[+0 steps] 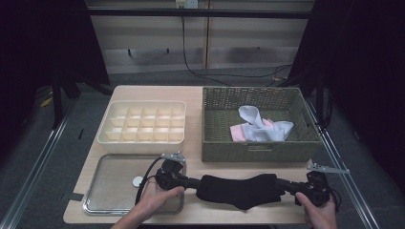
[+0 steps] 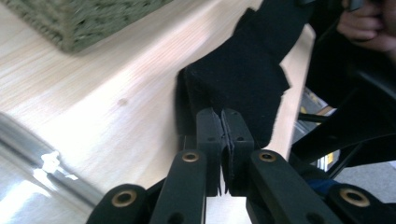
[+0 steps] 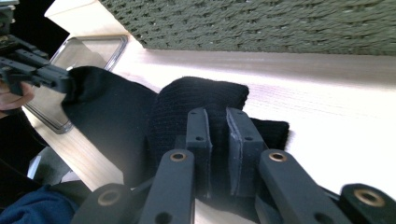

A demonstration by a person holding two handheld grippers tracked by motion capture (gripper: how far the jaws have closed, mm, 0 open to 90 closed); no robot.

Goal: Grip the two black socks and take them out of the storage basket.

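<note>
A black sock (image 1: 241,190) lies stretched along the near edge of the desk (image 1: 193,95), in front of the woven basket (image 1: 260,151), with one end caught by each gripper. Its middle sags a little wider than its ends and rests on the wood.

The left gripper (image 1: 191,182) is clenched on the sock's left end. In the left gripper view, the two black jaws stand pressed together with only a thin fold of black fabric (image 2: 243,70) pinched between them, and the rest of the sock spreads away over the pale desk top. The person's left hand (image 1: 156,193) wraps the gripper body, which sits over the near right corner of a shallow metal tray (image 1: 112,164).

The right gripper (image 1: 282,183) grasps the opposite end. In the right gripper view its jaws stand a little apart, with the thicker knitted cuff (image 3: 201,100) bunched between them; the pads press the fabric from both sides. The right hand (image 1: 317,210) holds that gripper at the desk's near right corner.

Farther out, the basket holds a white garment (image 1: 260,124) lying over something pink (image 1: 237,132). To the left of the basket, just behind the tray, sits a cream divider box (image 1: 142,123) with many small compartments. A small white round object (image 1: 137,181) lies on the tray near the left hand.
</note>
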